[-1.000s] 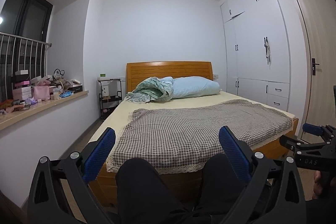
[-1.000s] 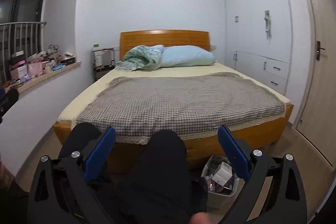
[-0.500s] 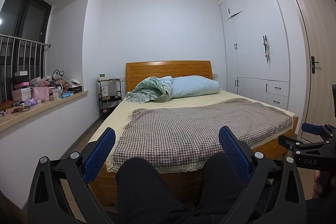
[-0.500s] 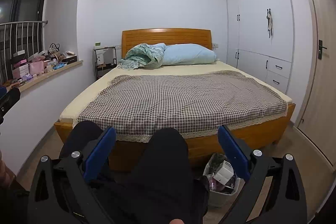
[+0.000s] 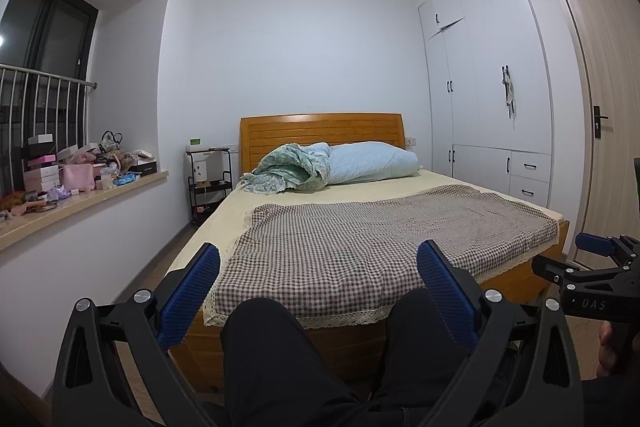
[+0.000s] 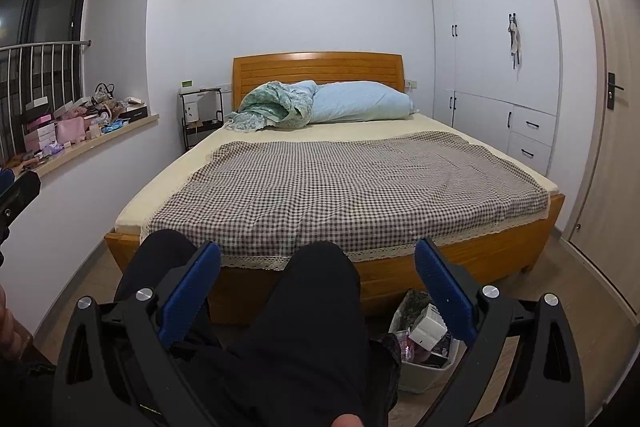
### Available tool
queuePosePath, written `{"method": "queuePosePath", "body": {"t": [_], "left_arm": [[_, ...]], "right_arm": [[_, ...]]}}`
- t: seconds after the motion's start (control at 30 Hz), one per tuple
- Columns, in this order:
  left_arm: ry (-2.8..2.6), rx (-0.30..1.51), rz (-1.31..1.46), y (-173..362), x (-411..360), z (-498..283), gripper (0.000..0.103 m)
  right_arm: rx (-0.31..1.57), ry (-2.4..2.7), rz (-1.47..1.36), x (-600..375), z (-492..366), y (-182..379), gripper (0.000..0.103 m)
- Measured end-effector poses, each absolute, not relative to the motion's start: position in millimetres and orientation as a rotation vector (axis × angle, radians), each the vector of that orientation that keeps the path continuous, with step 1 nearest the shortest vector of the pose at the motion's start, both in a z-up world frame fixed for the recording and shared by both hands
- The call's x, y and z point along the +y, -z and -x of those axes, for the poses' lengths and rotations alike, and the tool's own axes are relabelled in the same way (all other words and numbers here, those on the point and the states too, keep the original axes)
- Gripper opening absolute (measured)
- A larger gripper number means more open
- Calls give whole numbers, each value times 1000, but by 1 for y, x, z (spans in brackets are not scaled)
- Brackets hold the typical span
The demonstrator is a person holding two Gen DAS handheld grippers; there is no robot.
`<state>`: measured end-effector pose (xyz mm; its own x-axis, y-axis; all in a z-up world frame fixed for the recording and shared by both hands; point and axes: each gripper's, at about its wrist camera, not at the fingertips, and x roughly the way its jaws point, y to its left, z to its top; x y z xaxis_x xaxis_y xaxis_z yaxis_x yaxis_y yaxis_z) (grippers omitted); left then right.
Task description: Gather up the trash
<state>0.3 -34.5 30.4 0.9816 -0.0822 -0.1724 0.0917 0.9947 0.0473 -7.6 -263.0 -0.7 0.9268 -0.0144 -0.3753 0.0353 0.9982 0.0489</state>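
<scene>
A small white trash bin [image 6: 424, 367] stands on the floor by the person's right knee, holding a white box [image 6: 428, 326] and other rubbish. My right gripper [image 6: 318, 285] is open with nothing between its blue pads [image 6: 444, 291], held above the person's black-trousered legs [image 6: 304, 327]. The bin sits just below and behind its right finger. My left gripper [image 5: 320, 287] is open too, empty, and points at the bed [image 5: 360, 251]. The right gripper's body [image 5: 592, 279] shows at the right edge of the left wrist view.
A wooden bed [image 6: 352, 187] with a checked cover fills the room's middle. A window ledge [image 6: 80, 143] at left carries several boxes and small items. A black side trolley [image 6: 200, 119] stands by the headboard. White wardrobes [image 6: 496, 47] and a door [image 6: 612, 131] line the right wall.
Both grippers have tilted slightly upward, so the bed sits a little lower in each view. Both stay open and empty.
</scene>
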Motion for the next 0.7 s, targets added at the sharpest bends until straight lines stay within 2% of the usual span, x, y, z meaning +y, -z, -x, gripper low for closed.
{"method": "queuePosePath", "body": {"t": [0.7], "left_arm": [[89,176,-53,-31,-33,-4,96]], "right_arm": [[387,15,-24,-262,6,1,93]]}}
